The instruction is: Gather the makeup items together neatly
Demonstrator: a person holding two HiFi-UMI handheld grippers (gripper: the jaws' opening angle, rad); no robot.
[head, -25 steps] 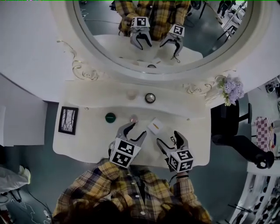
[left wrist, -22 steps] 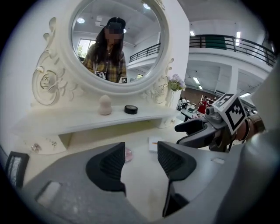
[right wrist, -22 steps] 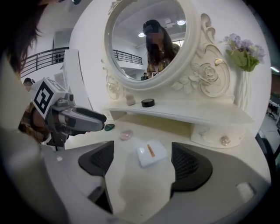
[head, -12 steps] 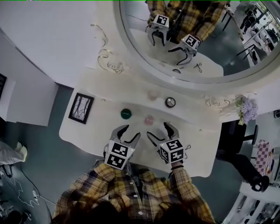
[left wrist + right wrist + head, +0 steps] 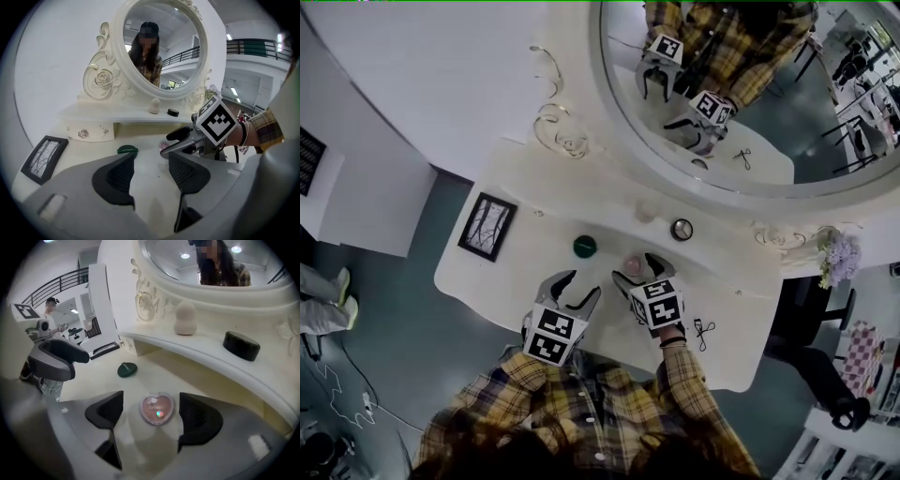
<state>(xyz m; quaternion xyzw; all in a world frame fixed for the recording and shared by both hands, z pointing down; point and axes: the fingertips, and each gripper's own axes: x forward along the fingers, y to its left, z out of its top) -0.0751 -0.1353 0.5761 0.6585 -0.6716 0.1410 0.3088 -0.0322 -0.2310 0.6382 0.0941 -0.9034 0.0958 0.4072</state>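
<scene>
A pink heart-shaped compact [image 5: 157, 408] lies flat on the cream vanity top [image 5: 516, 286]. My right gripper [image 5: 151, 401] is open with a jaw on either side of it, and the pads stay clear of it. In the head view the compact [image 5: 633, 265] peeks out between the right gripper's [image 5: 638, 272] fingers. My left gripper [image 5: 577, 291] is open and empty just to the left [image 5: 151, 161]. A dark green round case [image 5: 585, 247] lies beyond it [image 5: 127, 150]. On the raised shelf stand a beige sponge [image 5: 186, 318] and a black round jar [image 5: 241, 345].
A black picture frame [image 5: 487, 226] lies at the table's left end. A small black wire tool [image 5: 705, 331] lies to the right of my right hand. An oval mirror [image 5: 750, 84] rises behind the shelf, and purple flowers [image 5: 839, 255] stand at the far right.
My right gripper has swung left and forward until its jaws sit on either side of the heart compact. The left gripper has hardly moved. The head view has tilted.
</scene>
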